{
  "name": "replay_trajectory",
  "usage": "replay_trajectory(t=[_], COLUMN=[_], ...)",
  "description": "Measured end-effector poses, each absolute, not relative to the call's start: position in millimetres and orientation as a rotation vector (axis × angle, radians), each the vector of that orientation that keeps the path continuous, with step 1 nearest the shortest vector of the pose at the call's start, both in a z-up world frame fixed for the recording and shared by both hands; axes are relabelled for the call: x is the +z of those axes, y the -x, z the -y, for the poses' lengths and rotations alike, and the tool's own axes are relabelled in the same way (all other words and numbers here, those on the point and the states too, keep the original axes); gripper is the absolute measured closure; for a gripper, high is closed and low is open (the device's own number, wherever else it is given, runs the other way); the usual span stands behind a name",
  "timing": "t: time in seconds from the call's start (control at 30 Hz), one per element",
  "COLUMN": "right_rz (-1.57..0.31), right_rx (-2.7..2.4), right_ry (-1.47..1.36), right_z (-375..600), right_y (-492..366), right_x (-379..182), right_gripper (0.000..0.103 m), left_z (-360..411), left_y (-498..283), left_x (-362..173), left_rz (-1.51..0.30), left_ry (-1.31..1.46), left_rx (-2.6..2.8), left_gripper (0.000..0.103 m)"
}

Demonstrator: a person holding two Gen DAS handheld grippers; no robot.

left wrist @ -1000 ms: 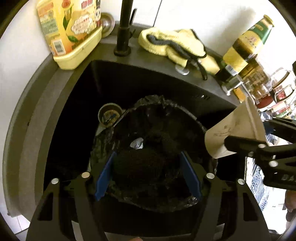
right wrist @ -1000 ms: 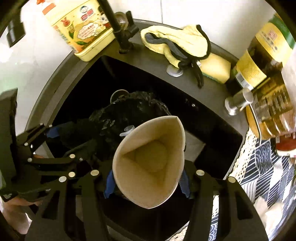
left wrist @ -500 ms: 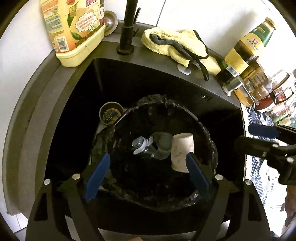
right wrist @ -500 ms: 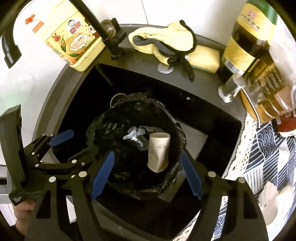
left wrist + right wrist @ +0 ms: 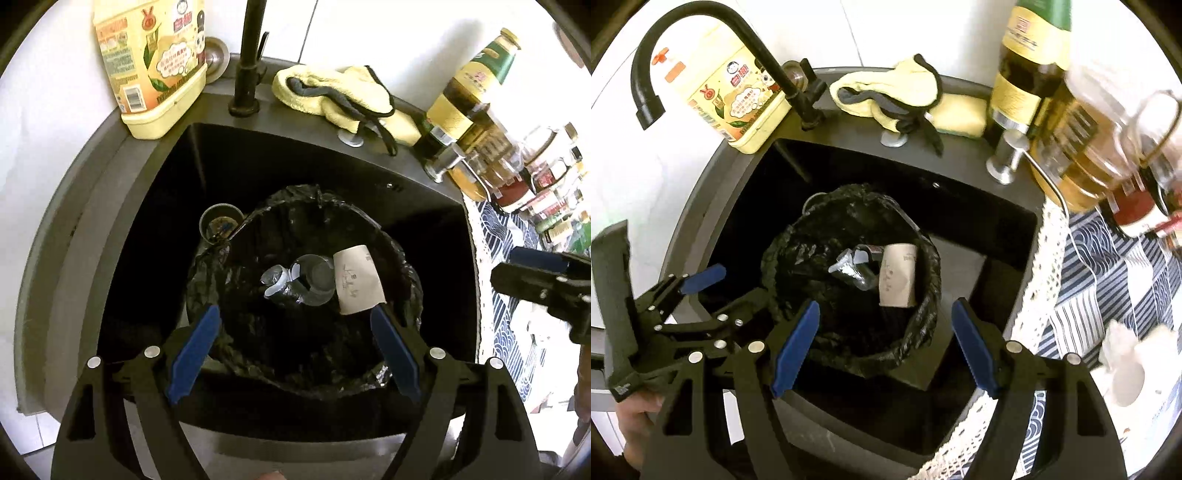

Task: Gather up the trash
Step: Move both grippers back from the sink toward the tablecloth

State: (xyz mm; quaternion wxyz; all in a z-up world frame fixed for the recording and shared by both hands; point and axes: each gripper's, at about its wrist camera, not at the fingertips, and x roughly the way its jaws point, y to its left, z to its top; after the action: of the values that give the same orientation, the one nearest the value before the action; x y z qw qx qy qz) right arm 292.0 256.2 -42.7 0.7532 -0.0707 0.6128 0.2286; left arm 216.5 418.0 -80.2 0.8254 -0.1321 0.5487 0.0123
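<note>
A bin lined with a black trash bag (image 5: 236,295) (image 5: 923,302) stands in the dark sink. Inside it lie a brown paper cup (image 5: 356,280) (image 5: 899,275) and a clear plastic bottle (image 5: 299,282) (image 5: 851,269). My left gripper (image 5: 295,317) is open and empty above the near side of the bin; it also shows at the left of the right wrist view (image 5: 705,284). My right gripper (image 5: 884,314) is open and empty above the bin's near rim; one of its arms shows in the left wrist view (image 5: 543,280).
The sink (image 5: 155,177) has a black tap (image 5: 701,33), a drain strainer (image 5: 220,224), a yellow detergent bottle (image 5: 151,62), a yellow cloth (image 5: 332,92) and a sponge (image 5: 960,110) on its rim. Bottles and jars (image 5: 476,92) stand on the right. Crumpled white paper (image 5: 1123,365) lies on the blue patterned cloth (image 5: 1108,288).
My right gripper opened and dropped the paper cup into the bag, then drew back. My left gripper let go of the bag's edge and opened.
</note>
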Motion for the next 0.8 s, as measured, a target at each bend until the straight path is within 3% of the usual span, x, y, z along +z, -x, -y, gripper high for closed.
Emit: replay_trajectory(t=[0.43, 0.8], right_rz=[-1.327, -1.280], right_rx=[0.400, 0.298], right_ry=[0.085, 0.081], right_z=[-174, -73], right_y=[-261, -254], right_x=[-35, -13], right_gripper=[0.029, 0.029], left_z=[-380, -304], left_y=[-188, -186], left_x=[-61, -51], left_rz=[-1.149, -1.139], left_ry=[0.258, 0.236], left_rx=[0.017, -0.055], left_gripper=[0.021, 0.021])
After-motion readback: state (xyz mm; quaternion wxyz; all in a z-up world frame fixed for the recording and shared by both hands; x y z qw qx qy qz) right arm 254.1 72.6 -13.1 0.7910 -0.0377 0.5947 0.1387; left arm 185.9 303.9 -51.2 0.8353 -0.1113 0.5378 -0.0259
